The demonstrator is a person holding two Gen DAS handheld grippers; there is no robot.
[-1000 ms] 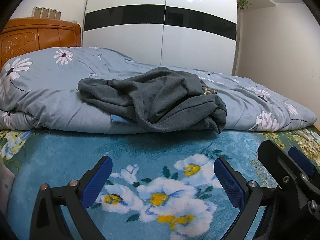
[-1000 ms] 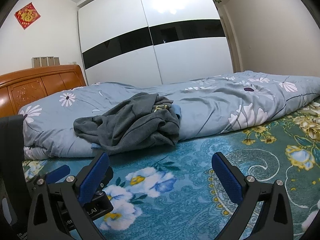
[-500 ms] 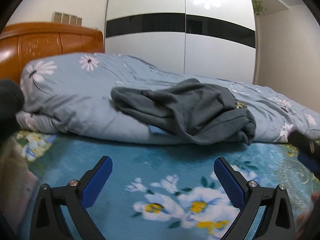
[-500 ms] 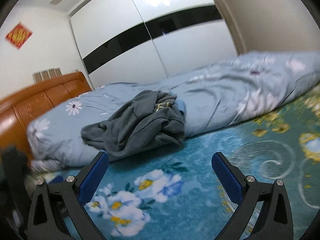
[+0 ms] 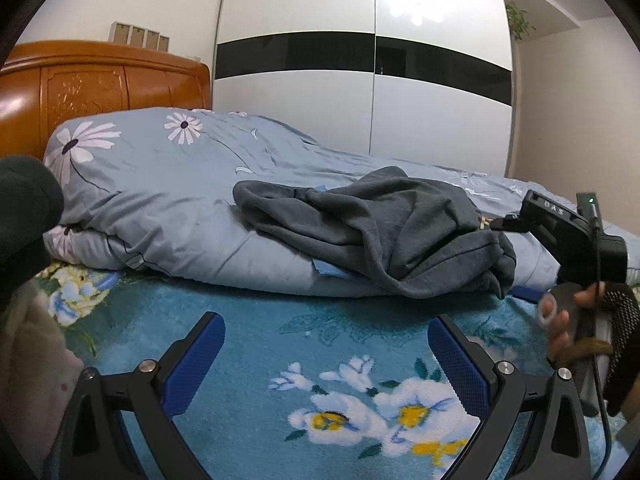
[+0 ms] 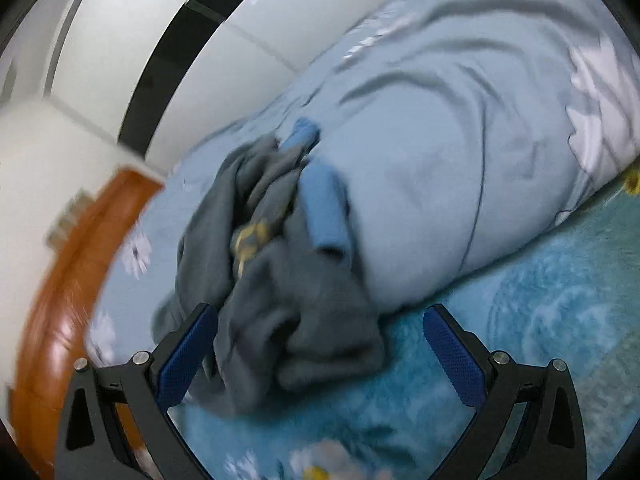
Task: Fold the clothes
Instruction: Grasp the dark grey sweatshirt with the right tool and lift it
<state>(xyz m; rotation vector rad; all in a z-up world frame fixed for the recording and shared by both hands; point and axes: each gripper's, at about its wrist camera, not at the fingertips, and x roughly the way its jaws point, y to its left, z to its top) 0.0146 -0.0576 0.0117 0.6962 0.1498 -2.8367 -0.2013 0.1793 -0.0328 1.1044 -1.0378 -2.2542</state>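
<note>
right claw [image 6: 320,344] closed in on grey sweatshirt [image 6: 272,280], tilted, fingers spread, empty | left claw [image 5: 326,354] held back, spread, empty | sweatshirt crumpled on duvet [image 5: 168,200] edge | folding unstarted, grasp likely next
</note>
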